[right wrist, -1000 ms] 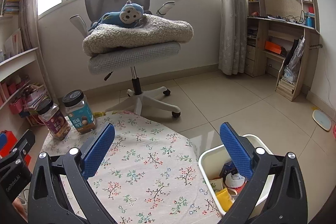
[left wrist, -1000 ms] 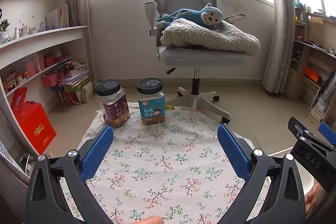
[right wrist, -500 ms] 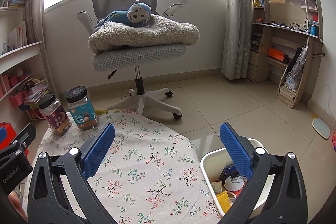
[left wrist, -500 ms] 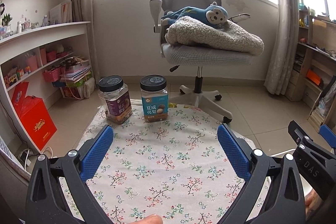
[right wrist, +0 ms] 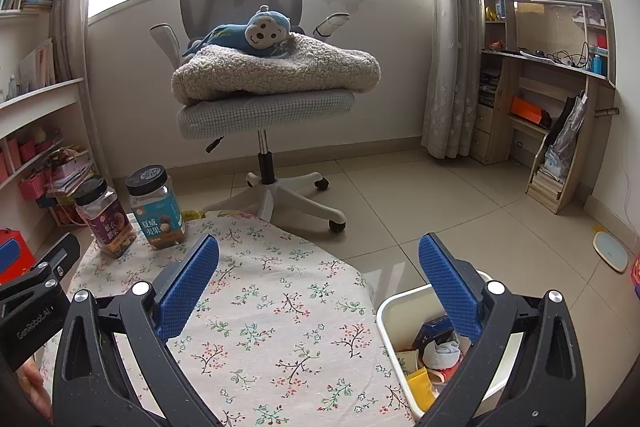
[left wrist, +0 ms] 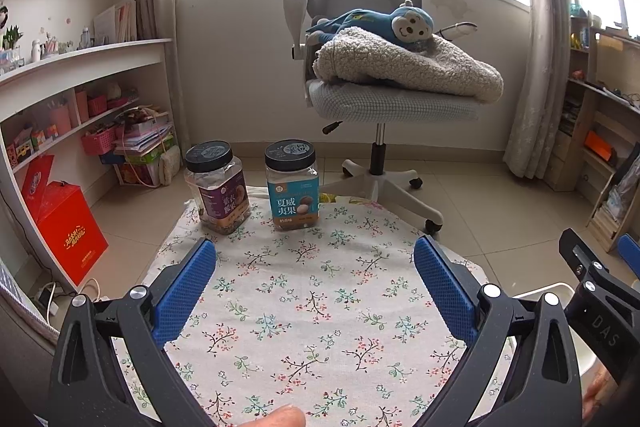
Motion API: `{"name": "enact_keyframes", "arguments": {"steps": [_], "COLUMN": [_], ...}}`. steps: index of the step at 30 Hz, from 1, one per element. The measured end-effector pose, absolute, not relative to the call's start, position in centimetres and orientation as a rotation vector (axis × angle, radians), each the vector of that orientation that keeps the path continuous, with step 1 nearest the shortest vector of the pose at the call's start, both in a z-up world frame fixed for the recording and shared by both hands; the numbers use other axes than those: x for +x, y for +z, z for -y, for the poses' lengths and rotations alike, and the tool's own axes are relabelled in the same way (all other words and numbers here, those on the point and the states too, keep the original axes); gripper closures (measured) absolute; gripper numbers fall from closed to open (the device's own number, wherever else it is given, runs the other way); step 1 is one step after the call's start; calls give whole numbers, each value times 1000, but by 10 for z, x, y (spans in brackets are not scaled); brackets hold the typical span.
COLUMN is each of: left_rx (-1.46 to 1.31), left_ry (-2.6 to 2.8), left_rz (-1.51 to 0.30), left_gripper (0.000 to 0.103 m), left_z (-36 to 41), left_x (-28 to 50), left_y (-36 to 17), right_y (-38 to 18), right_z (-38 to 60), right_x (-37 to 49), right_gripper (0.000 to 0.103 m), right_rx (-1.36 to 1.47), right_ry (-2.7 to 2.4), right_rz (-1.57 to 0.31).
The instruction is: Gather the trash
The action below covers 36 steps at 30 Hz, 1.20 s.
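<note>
A white bin (right wrist: pixel 390 319) stands on the floor right of the table, holding several scraps of trash (right wrist: pixel 434 353): paper, a dark blue box, a yellow wrapper. Its rim also shows in the left wrist view (left wrist: pixel 540 291). My left gripper (left wrist: pixel 316 279) is open and empty above the floral tablecloth (left wrist: pixel 312 307). My right gripper (right wrist: pixel 320 279) is open and empty, above the table's right edge and the bin. No loose trash shows on the cloth.
Two black-lidded snack jars stand at the table's far edge, one purple-labelled (left wrist: pixel 220 187) and one blue-labelled (left wrist: pixel 294 197). A grey office chair (left wrist: pixel 384 99) with a blanket and blue monkey toy stands behind. Shelves (left wrist: pixel 80 99) are left, a wooden desk unit (right wrist: pixel 552 87) right.
Both views have tilted slightly; the jars and chair sit a little higher and closer in frame. Both grippers stay open and empty.
</note>
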State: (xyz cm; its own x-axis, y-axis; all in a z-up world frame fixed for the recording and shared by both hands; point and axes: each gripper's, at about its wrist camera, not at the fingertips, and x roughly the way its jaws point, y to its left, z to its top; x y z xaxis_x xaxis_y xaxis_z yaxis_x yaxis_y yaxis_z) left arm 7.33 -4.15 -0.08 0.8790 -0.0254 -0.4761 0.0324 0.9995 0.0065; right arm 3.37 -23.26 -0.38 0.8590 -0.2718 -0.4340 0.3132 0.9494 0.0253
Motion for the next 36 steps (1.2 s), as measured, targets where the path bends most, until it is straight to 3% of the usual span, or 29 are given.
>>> {"name": "enact_keyframes", "arguments": {"steps": [36], "left_rx": [41], "left_ry": [-49], "left_rz": [-456], "left_gripper": [9], "left_z": [51], "left_x": [71], "left_y": [-3], "right_y": [-3], "right_z": [240], "right_x": [34], "right_gripper": [7], "right_rx": [94], "right_ry": [-305], "right_rz": [-452]}}
